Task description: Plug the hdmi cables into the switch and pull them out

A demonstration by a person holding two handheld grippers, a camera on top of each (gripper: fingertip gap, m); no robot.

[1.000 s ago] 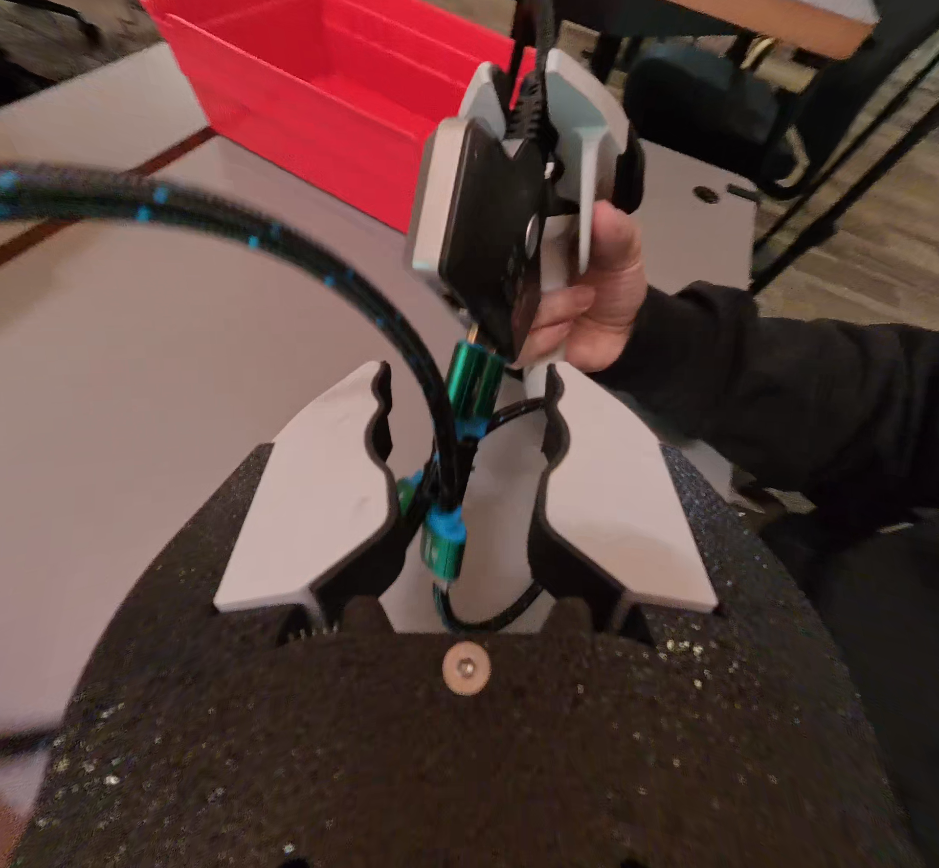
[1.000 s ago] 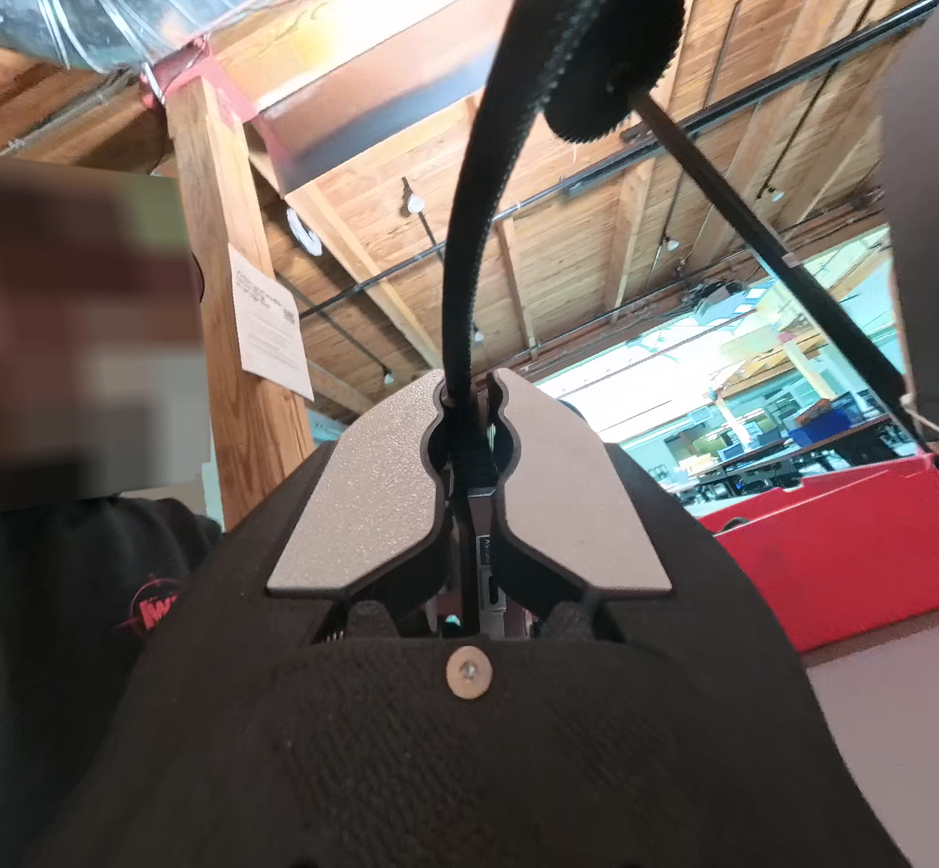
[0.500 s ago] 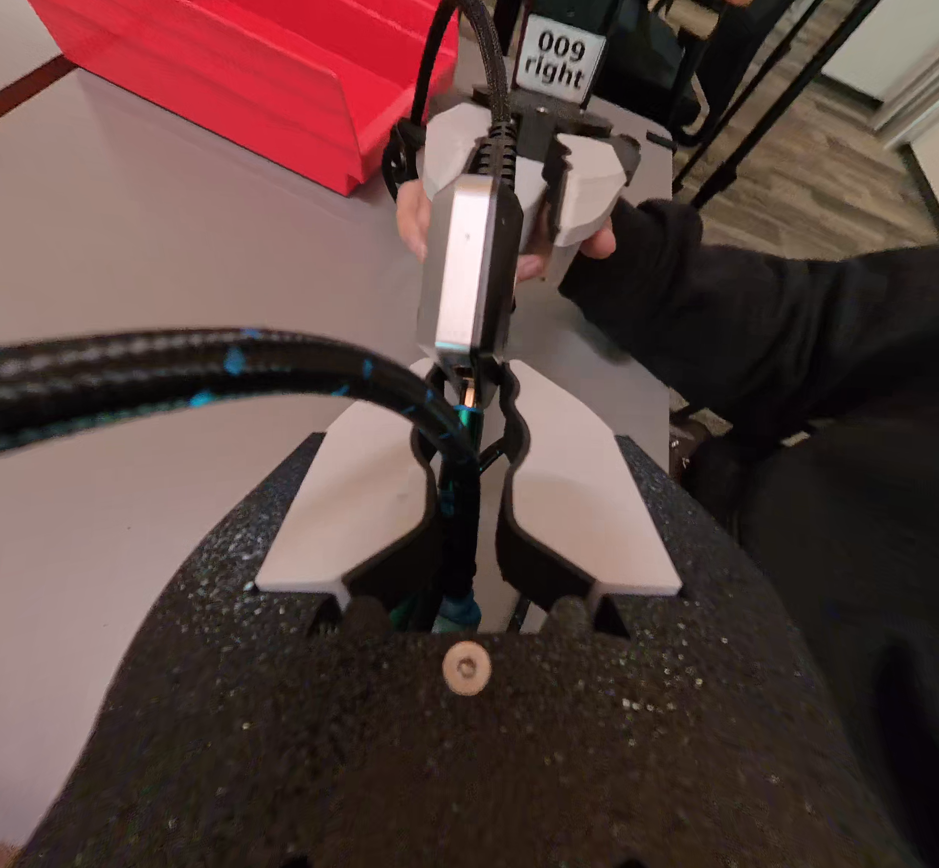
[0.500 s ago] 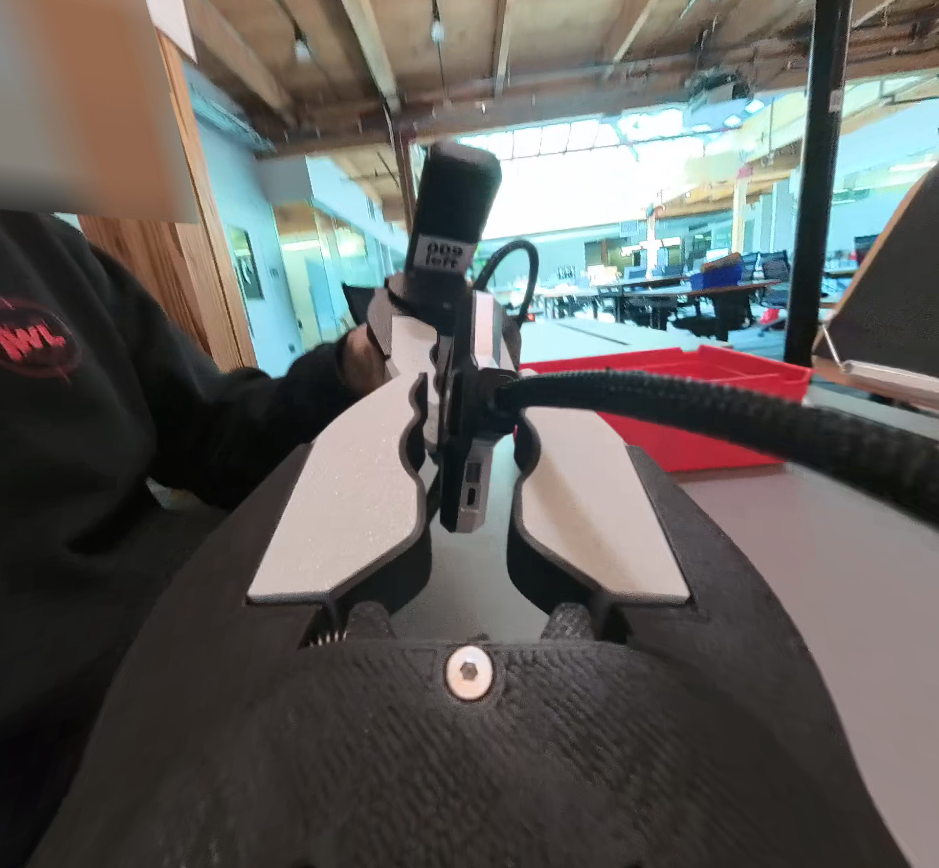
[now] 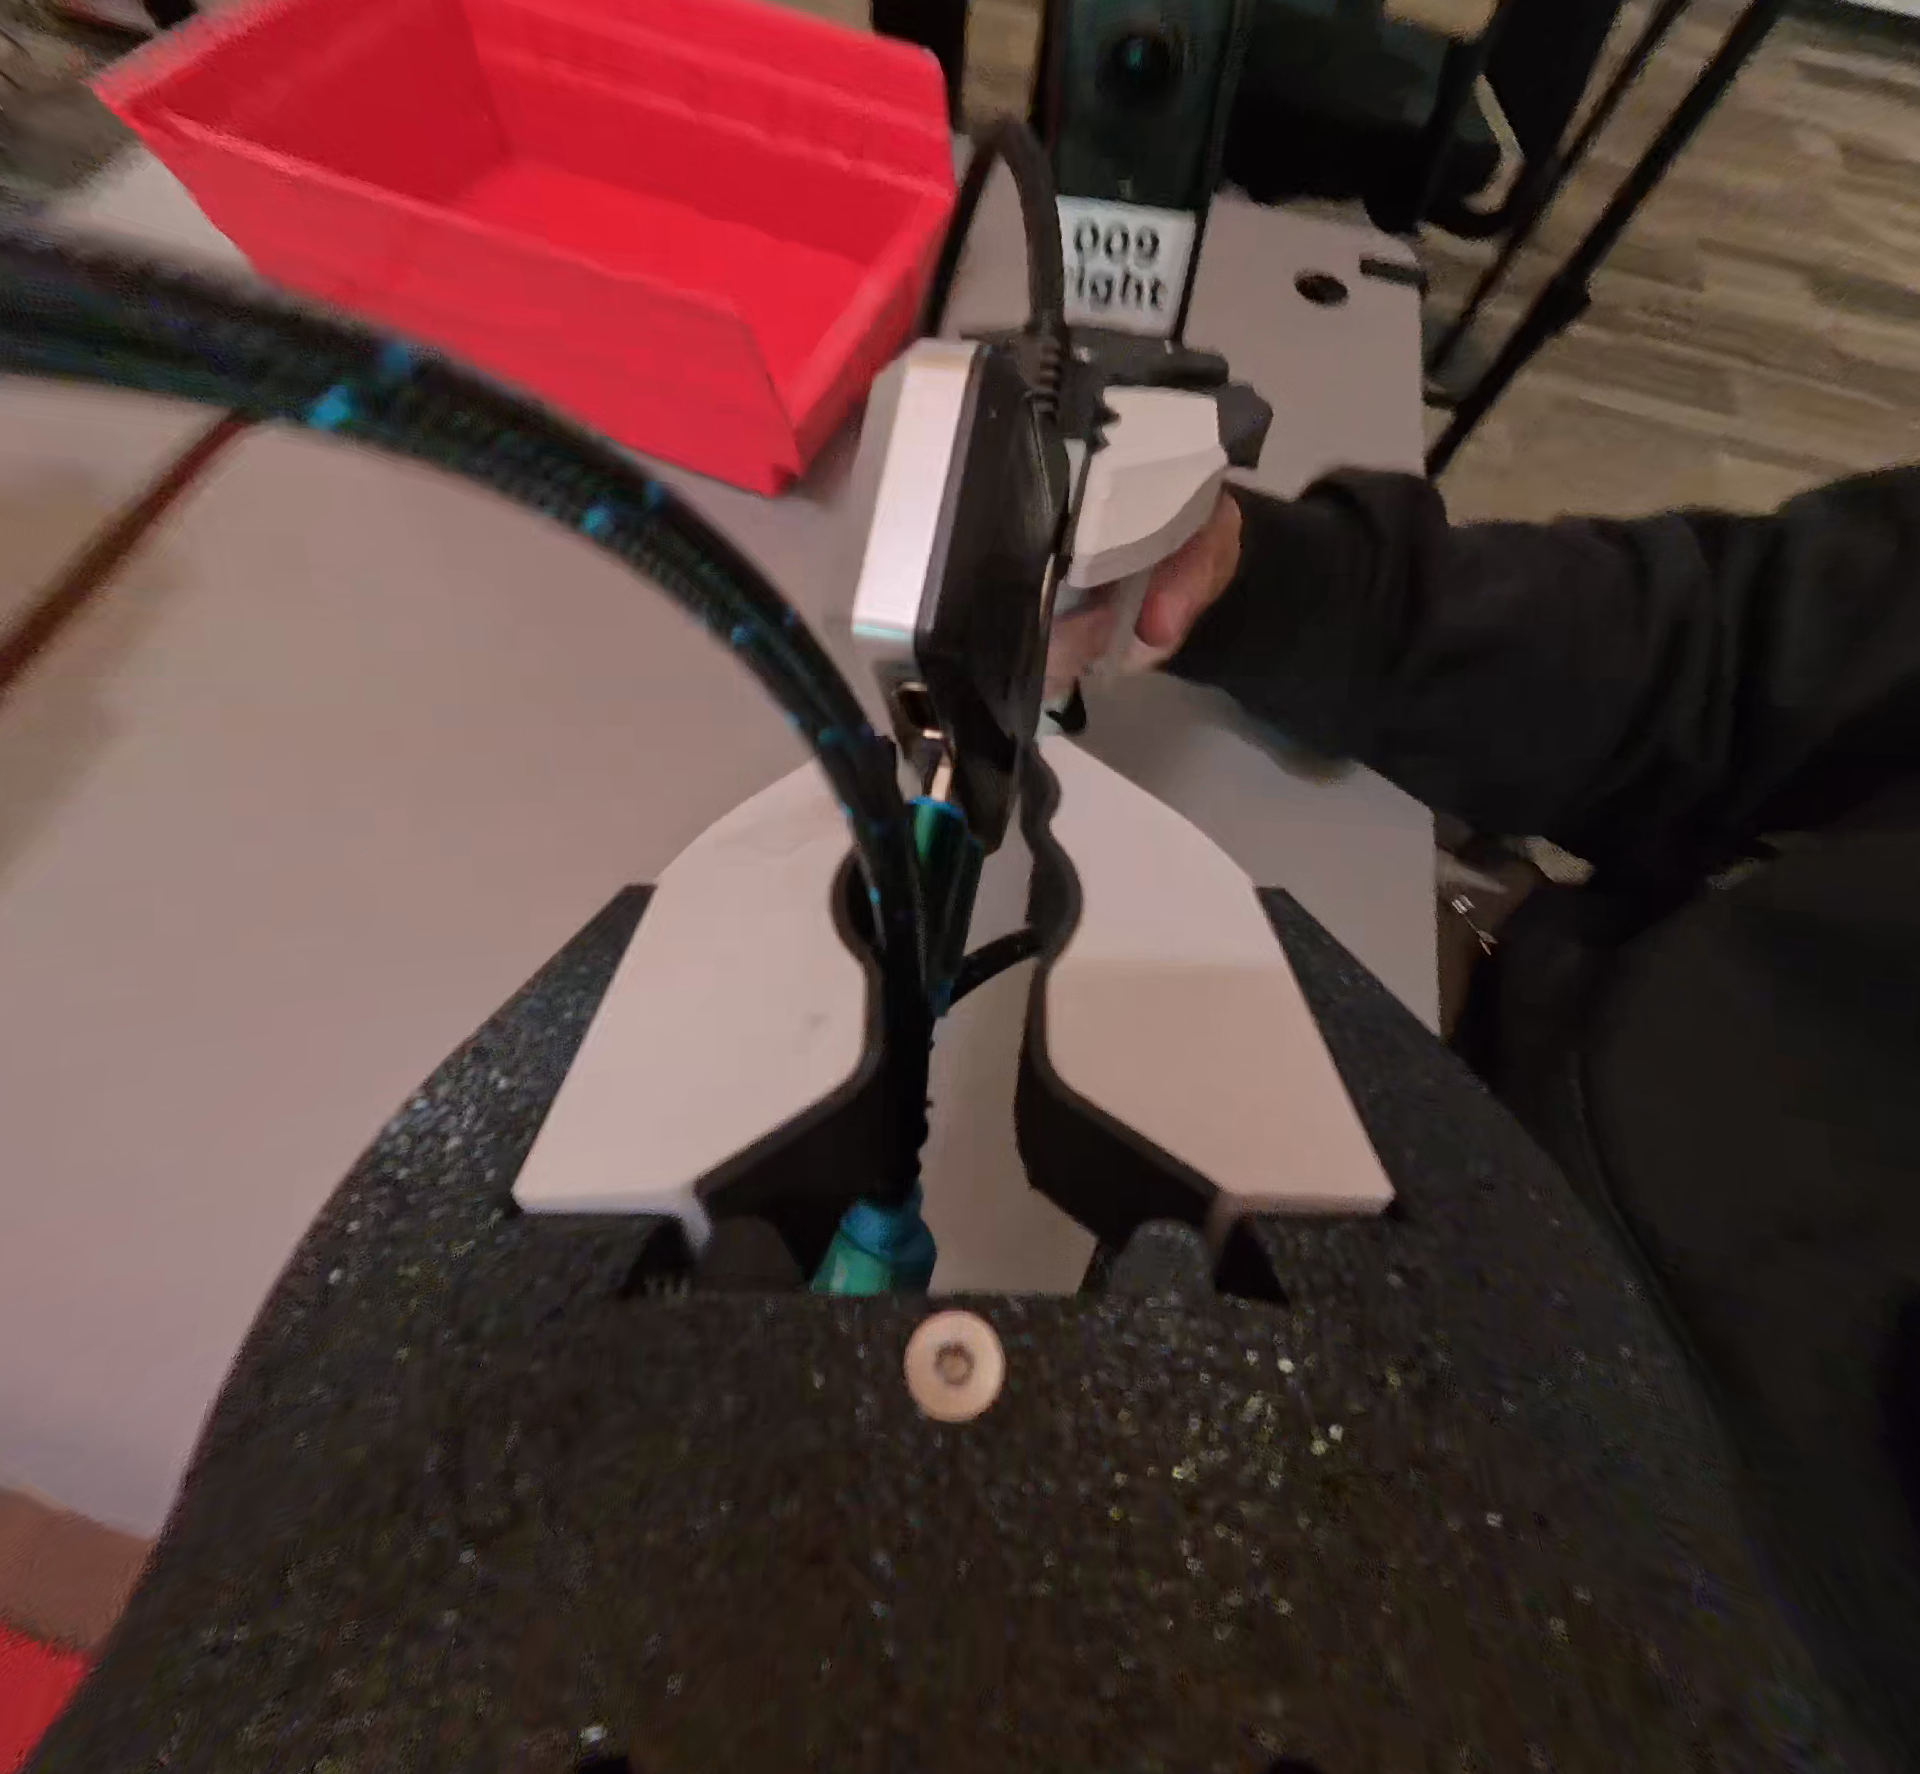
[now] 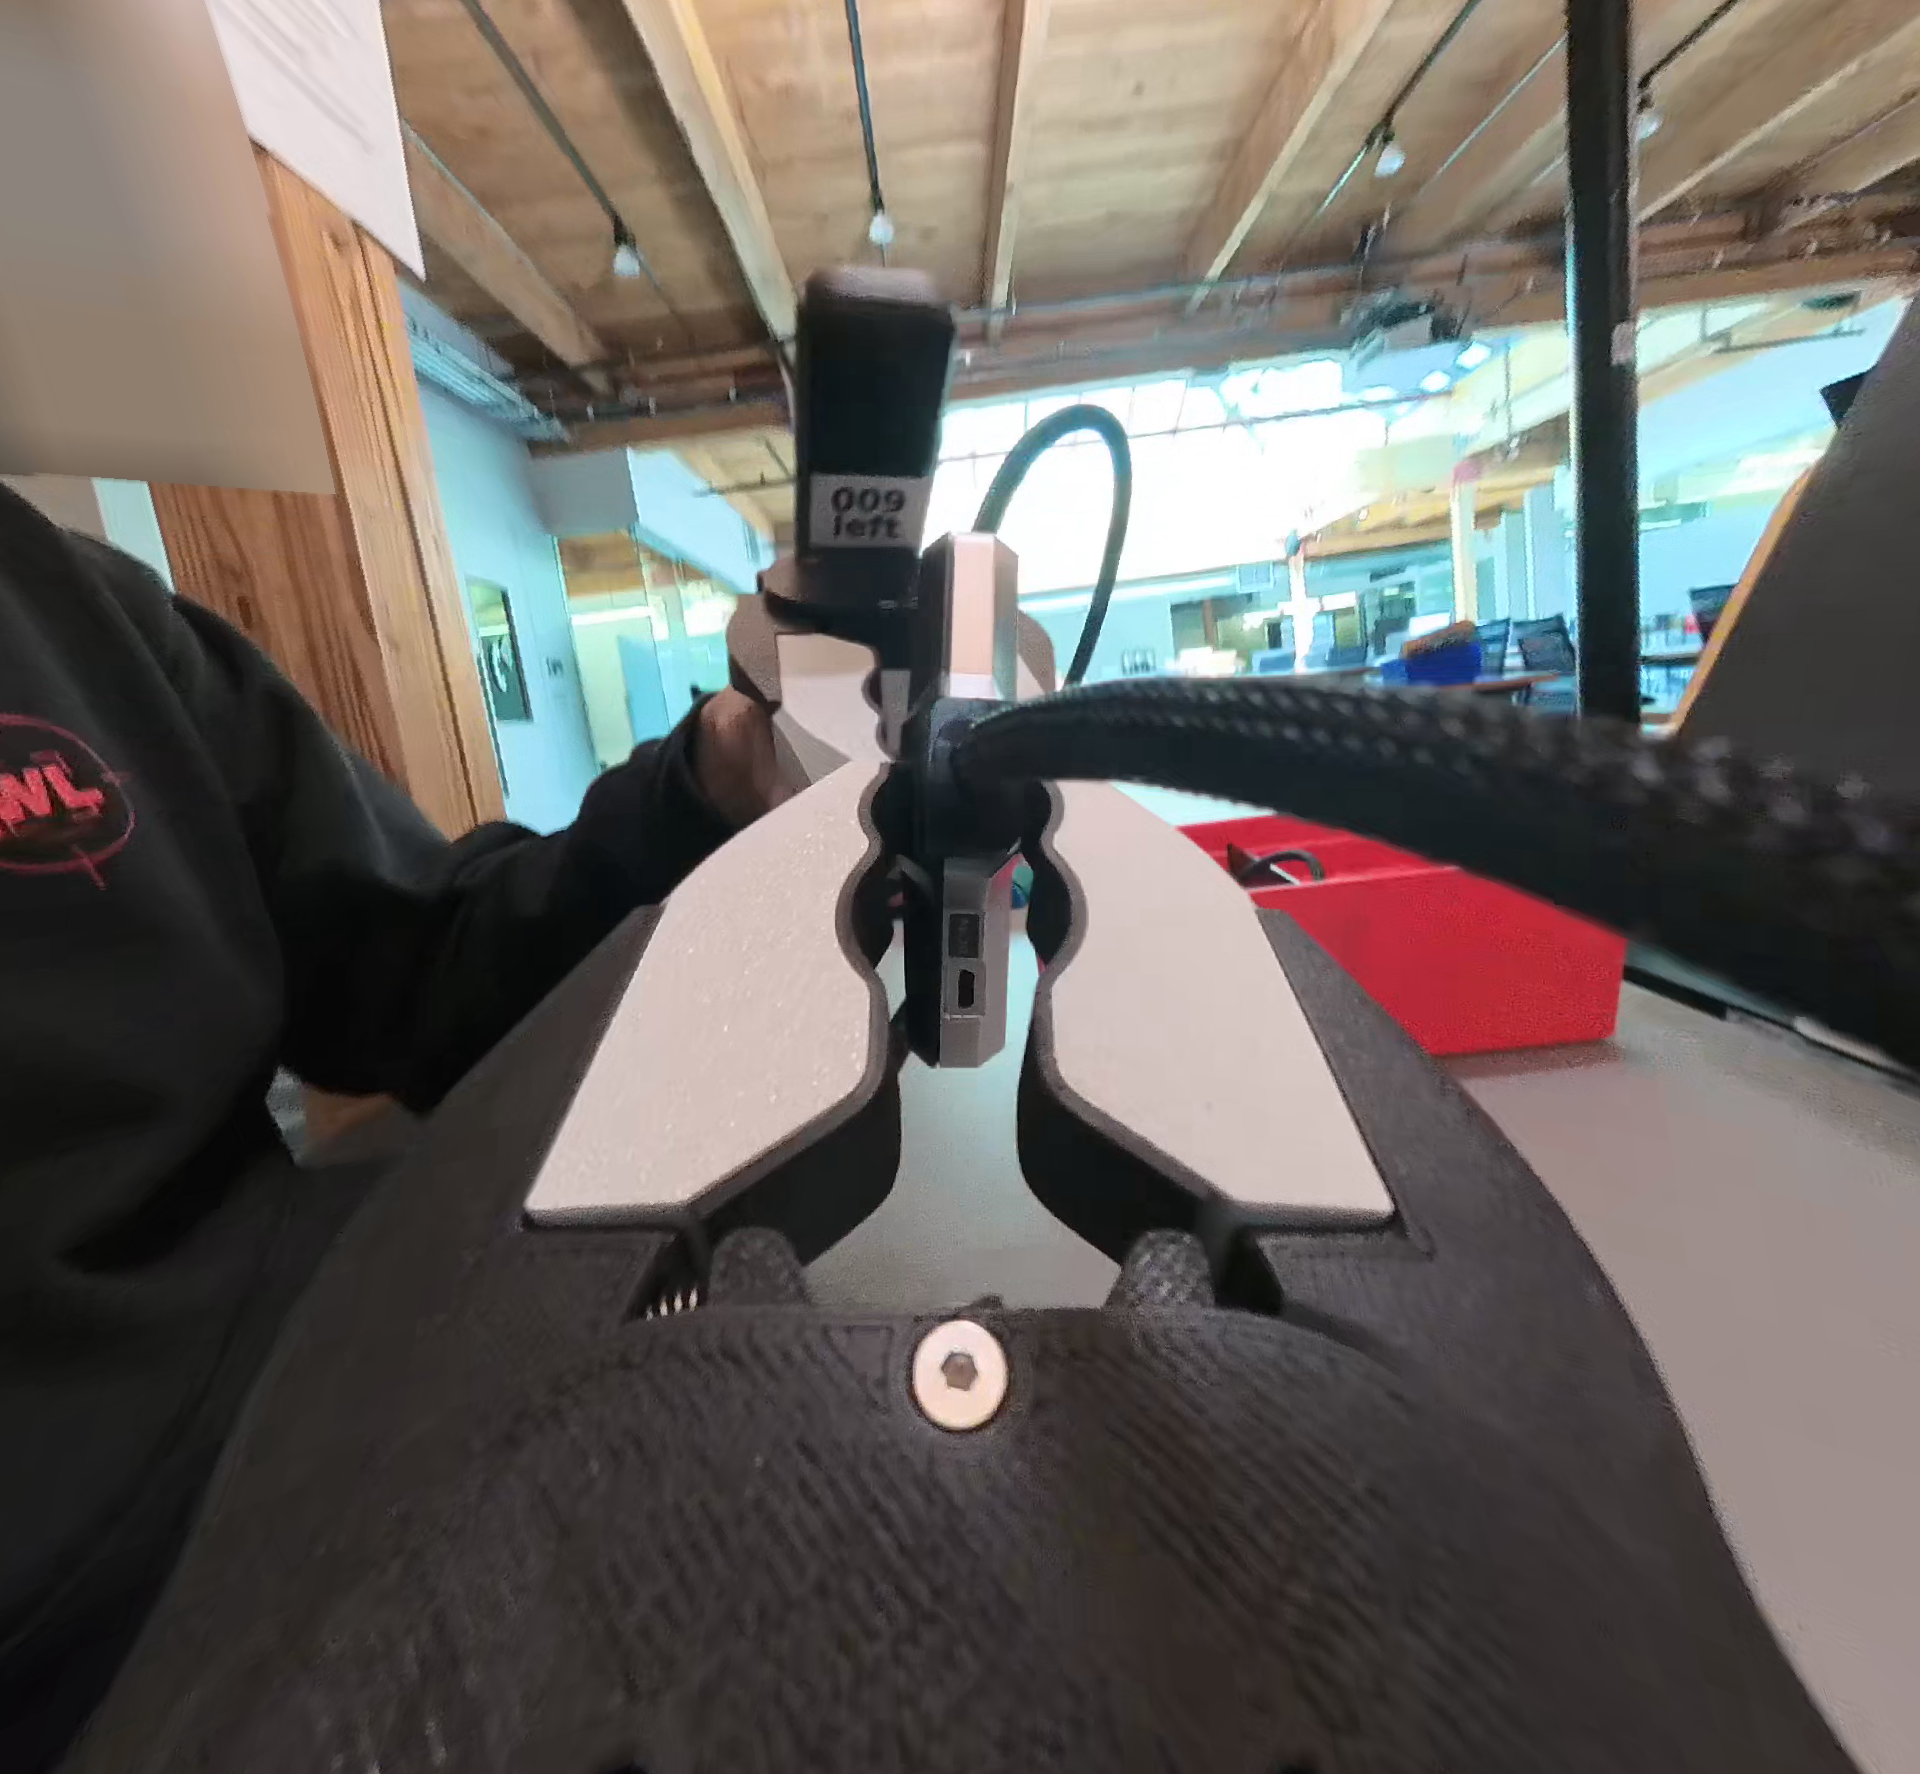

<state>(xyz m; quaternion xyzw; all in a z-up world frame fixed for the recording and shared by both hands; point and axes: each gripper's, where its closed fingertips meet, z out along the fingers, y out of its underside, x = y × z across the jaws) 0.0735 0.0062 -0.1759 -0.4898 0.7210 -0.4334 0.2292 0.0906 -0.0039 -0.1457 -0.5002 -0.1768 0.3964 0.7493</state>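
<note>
The right gripper stays clamped on the silver switch above the table, while the left gripper, grasping the green-ended HDMI cable, has drawn its plug just beneath the port, apparently unseated.

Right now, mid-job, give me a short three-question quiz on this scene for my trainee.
1. True or false: the switch lies in the bin.
2. What is the right gripper shut on? A) a plug B) the switch C) nothing
3. Fill in: the plug at the left gripper is coloured ____.

Key: 1 false; 2 B; 3 green.
</note>
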